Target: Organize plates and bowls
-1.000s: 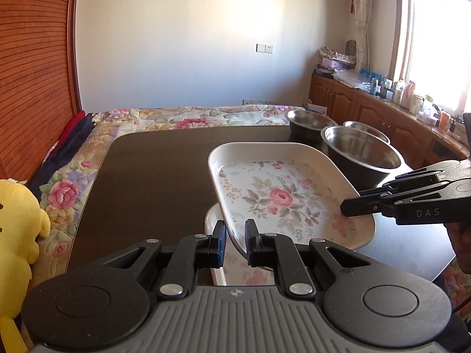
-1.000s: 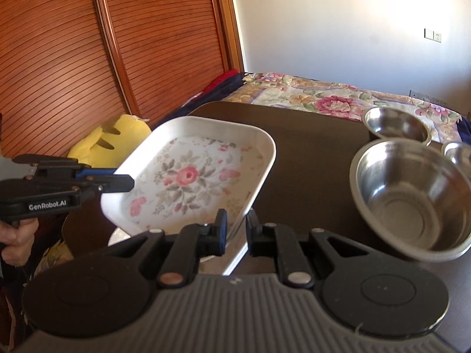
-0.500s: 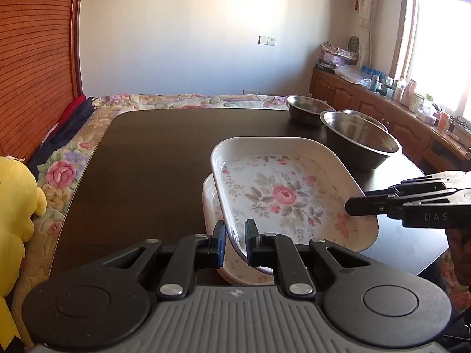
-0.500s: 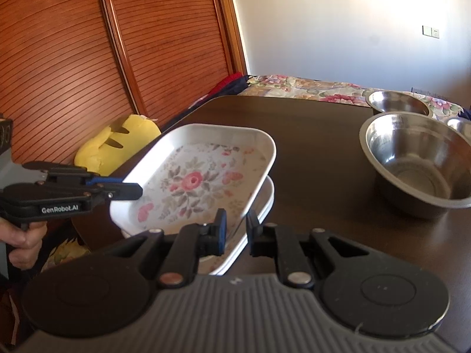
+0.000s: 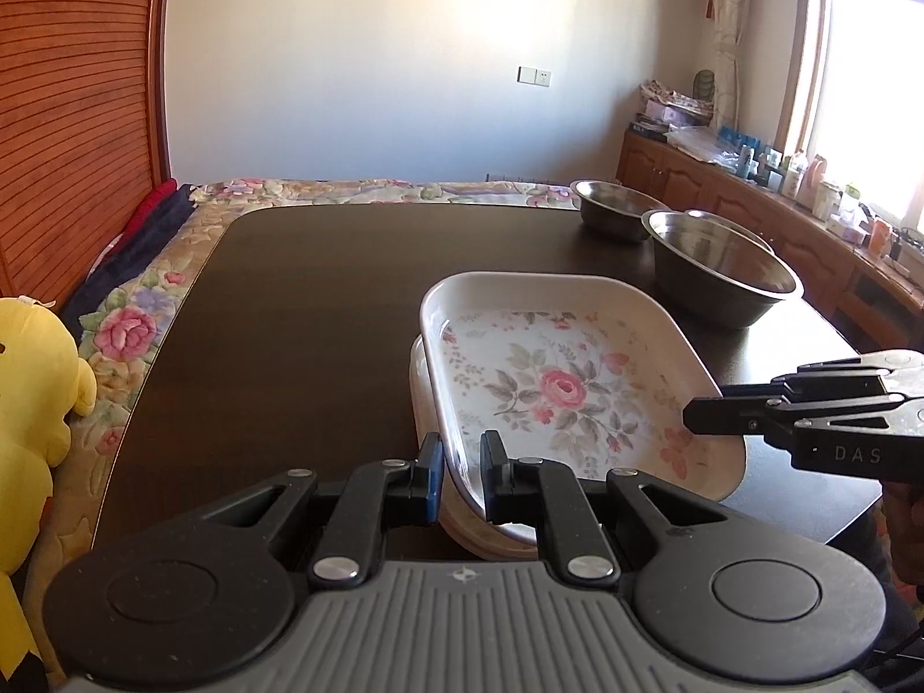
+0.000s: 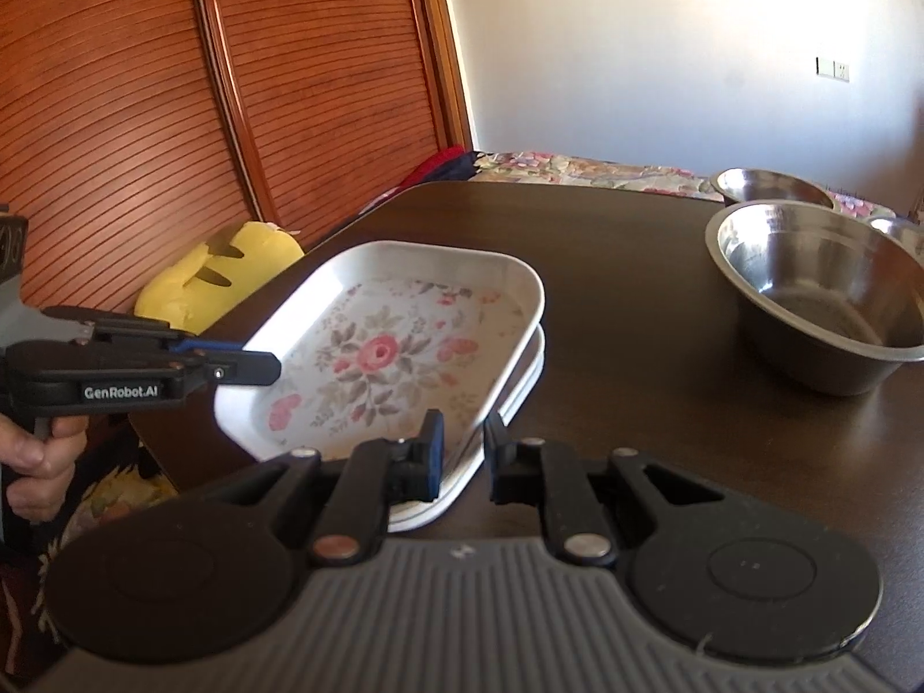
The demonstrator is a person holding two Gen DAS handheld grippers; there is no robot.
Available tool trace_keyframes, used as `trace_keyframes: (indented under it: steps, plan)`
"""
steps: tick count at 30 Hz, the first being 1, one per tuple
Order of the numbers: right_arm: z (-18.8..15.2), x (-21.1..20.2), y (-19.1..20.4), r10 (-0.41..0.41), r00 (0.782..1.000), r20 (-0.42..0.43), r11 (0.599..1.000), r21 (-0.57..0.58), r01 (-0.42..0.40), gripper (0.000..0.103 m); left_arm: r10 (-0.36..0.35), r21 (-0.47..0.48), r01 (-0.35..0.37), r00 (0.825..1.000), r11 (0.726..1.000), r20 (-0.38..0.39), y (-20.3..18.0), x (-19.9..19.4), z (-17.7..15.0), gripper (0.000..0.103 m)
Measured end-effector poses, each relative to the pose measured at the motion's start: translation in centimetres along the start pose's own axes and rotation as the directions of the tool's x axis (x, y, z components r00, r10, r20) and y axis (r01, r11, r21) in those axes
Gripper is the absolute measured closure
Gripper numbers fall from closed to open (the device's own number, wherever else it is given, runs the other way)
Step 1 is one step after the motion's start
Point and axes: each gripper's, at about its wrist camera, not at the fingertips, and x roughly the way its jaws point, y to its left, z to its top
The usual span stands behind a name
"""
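A white rectangular plate with a rose pattern [image 5: 554, 387] [image 6: 381, 352] rests nested on a second, similar plate [image 5: 421, 398] [image 6: 520, 398] on the dark table [image 5: 300, 312]. My left gripper [image 5: 462, 470] is shut on the top plate's near rim. My right gripper [image 6: 465, 459] is shut on the rim of its opposite side, and shows from the side in the left wrist view [image 5: 693, 413]. A large steel bowl [image 5: 722, 277] [image 6: 820, 294] stands beyond the plates, with a smaller steel bowl [image 5: 612, 208] [image 6: 768, 187] behind it.
A third steel bowl [image 6: 901, 231] peeks out behind the large one. A yellow plush toy [image 5: 34, 404] [image 6: 213, 271] lies off the table's left edge. A flowered bedspread [image 5: 369, 190] lies beyond the table, and wooden cabinets [image 5: 751, 213] line the window wall.
Both grippers have lowered the rose plate from above the table onto the second plate. It now sits nearly flat on it, with both grippers still closed on its rims.
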Motion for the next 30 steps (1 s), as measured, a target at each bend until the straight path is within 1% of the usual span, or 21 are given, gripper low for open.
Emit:
trace_keyframes:
  steps: [8, 14, 18, 22, 24, 29, 30]
  plan:
    - [-0.7, 0.1, 0.0, -0.005, 0.999, 0.033, 1.000, 0.022, 0.004, 0.085, 0.025, 0.010, -0.025, 1.000, 1.000, 0.007, -0.2, 0.1, -0.2, 0.088]
    - [-1.4, 0.0, 0.5, -0.028, 0.997, 0.067, 1.000, 0.007, 0.028, 0.085, 0.020, -0.007, -0.020, 1.000, 1.000, 0.011, 0.1, 0.2, -0.3, 0.088]
    - [-1.4, -0.1, 0.4, -0.023, 0.997, 0.079, 1.000, 0.014, 0.021, 0.085, 0.021, -0.014, -0.021, 1.000, 1.000, 0.014, 0.1, 0.1, -0.3, 0.088]
    - [-1.5, -0.5, 0.2, -0.018, 0.995, 0.099, 0.999, 0.033, 0.015, 0.085, 0.025, -0.020, -0.025, 0.999, 0.999, 0.029, 0.0, -0.3, -0.1, 0.077]
    - [-1.5, -0.8, 0.3, -0.017, 0.994, 0.110, 0.999, 0.036, 0.013, 0.085, 0.026, -0.018, -0.025, 0.999, 1.000, 0.045, -0.1, -0.7, 0.1, 0.063]
    - [-1.2, -1.7, 0.2, -0.033, 0.989, 0.145, 0.999, 0.031, 0.028, 0.085, 0.019, 0.009, -0.020, 0.996, 1.000, 0.091, -1.4, -1.1, 1.2, 0.042]
    - [-1.1, -2.0, 0.1, -0.037, 0.987, 0.154, 0.999, 0.032, 0.032, 0.085, 0.016, 0.017, -0.017, 0.995, 1.000, 0.100, -1.8, -1.0, 1.4, 0.041]
